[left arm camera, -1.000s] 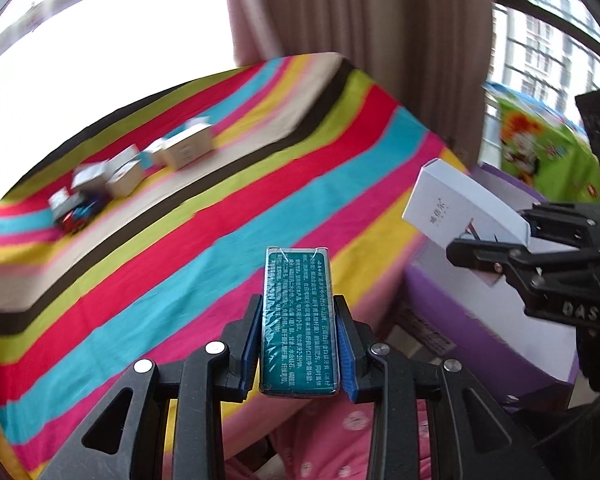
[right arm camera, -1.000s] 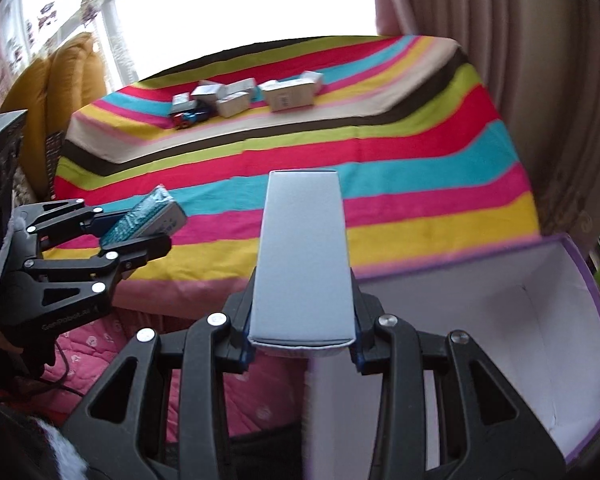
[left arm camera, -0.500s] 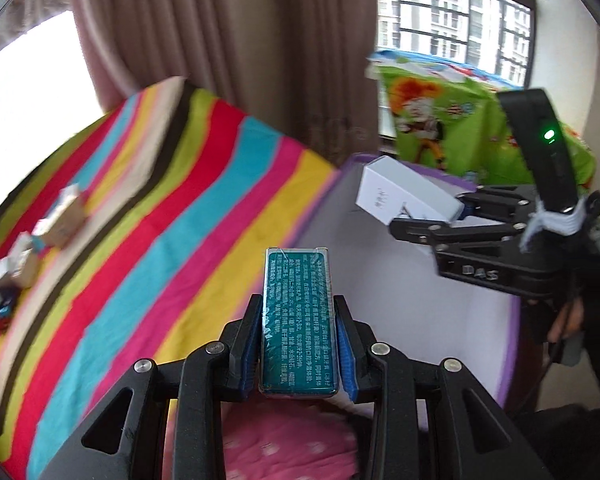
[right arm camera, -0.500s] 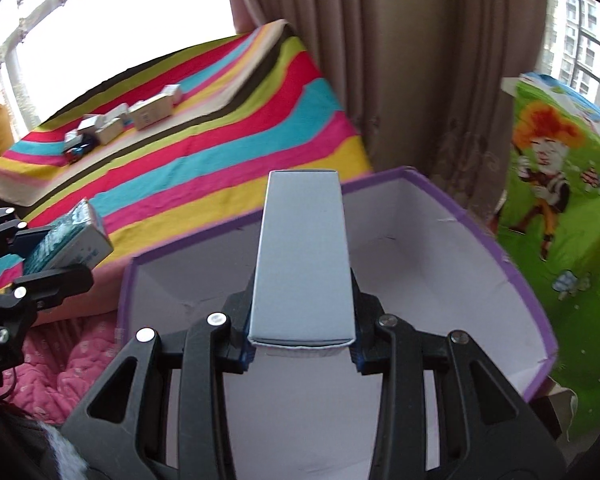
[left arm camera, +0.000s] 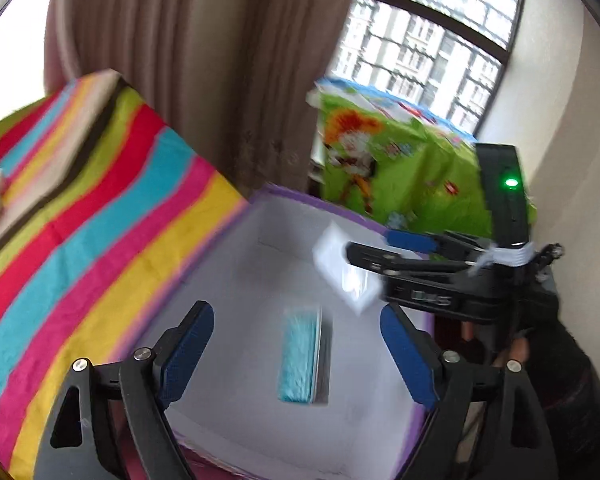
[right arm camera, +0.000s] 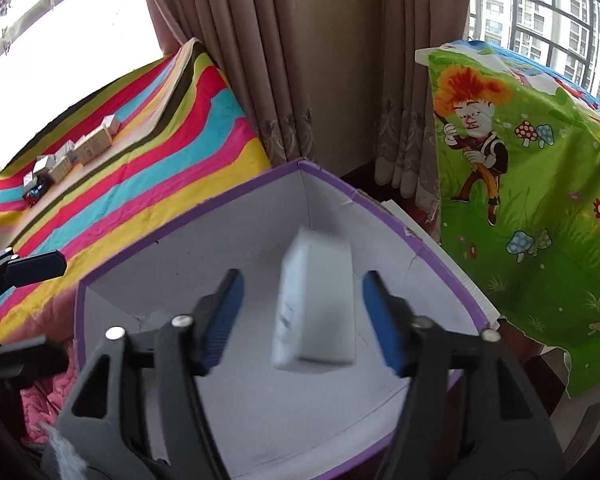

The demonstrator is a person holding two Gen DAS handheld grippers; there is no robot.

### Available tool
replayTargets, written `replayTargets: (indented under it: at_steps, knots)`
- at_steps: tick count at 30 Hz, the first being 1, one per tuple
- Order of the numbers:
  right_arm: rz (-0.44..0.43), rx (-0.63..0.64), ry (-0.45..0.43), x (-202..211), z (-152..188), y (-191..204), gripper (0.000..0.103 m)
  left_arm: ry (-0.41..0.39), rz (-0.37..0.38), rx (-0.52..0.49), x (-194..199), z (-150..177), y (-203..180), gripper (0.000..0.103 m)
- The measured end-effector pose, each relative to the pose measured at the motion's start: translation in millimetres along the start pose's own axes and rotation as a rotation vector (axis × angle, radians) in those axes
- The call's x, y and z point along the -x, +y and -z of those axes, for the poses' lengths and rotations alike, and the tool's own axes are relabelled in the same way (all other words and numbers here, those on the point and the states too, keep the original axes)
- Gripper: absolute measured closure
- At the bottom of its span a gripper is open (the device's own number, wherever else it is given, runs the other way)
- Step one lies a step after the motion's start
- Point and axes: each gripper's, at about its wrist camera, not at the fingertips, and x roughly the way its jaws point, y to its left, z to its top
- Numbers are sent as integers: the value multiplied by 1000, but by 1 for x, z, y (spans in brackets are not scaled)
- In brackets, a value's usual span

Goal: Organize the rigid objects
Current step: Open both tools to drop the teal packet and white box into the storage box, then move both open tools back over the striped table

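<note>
Letting go over the bin (right arm camera: pixel 380 204), I have both tools spreading their jaws at once. The left gripper (left arm camera: pixel 300 356) is opening, and the teal packet (left arm camera: pixel 300 356) sits blurred between its blue pads, touching neither, apparently dropping toward the white floor of the bin. The right gripper (right arm camera: pixel 300 312) is opening too; the white carton (right arm camera: pixel 316 300) is loose between its pads, tipped and blurred, over the bin's inside.

Both items look light and stiff, thin card with flat faces and square edges, so I judge they will land without harm, though the carton may come to rest on its side. If I need to pick either up, I'd pinch across the two long narrow sides, where the pads seat flat; the packet's glossy wrap looks slippery, so a centred hold matters.

The bin is a purple-edged box with white walls, standing against the striped bedcover (right arm camera: pixel 148 168). Its visible floor looks bare apart from these two pieces. More small boxes (right arm camera: pixel 80 152) wait in a cluster far back on the bedcover, well apart from the bin.
</note>
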Motion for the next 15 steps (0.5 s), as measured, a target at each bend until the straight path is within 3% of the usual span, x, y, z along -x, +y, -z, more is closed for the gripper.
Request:
replayTargets:
  at_steps: [5,8,15]
  knots:
    - [-61,22,-19,5,-9,21,35,-42,-197,39,16,9,43,17]
    - [-156,60,7,-2,-15,56,35,-74,-330,120,35,22,91,17]
    - [-335,318,76,-33,-21,192,27,-98,-696,326,96,67,218,17]
